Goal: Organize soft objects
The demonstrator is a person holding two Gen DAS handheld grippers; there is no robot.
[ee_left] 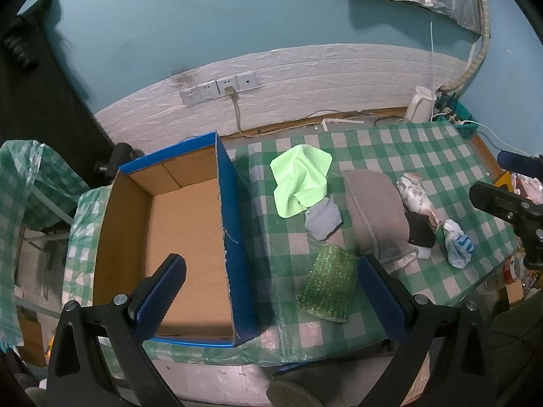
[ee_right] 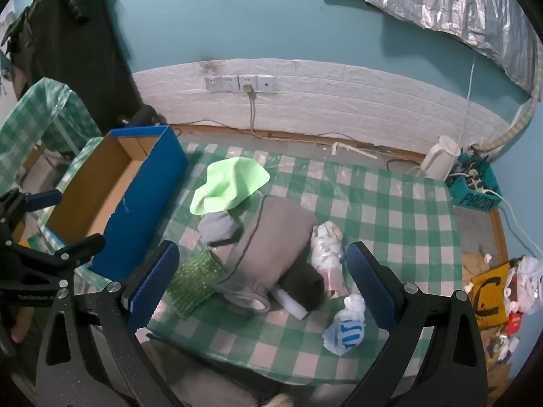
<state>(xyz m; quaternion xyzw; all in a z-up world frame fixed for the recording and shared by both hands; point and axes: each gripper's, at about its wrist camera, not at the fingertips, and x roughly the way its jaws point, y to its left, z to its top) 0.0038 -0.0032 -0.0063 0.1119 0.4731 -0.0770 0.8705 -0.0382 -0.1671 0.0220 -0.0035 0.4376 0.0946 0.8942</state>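
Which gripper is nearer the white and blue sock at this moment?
Right. The right gripper hangs open above the table edge with the white and blue sock just inside its right finger. The left gripper straddles the blue box wall, across the pile from the sock.

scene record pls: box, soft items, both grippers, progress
box: blue cardboard box, open, nothing visible inside
soft items: lime cloth, grey sock, brown garment, green mesh pouch, white-blue sock, all on checked tablecloth
left gripper: open, empty
right gripper: open, empty
progress: nothing boxed yet
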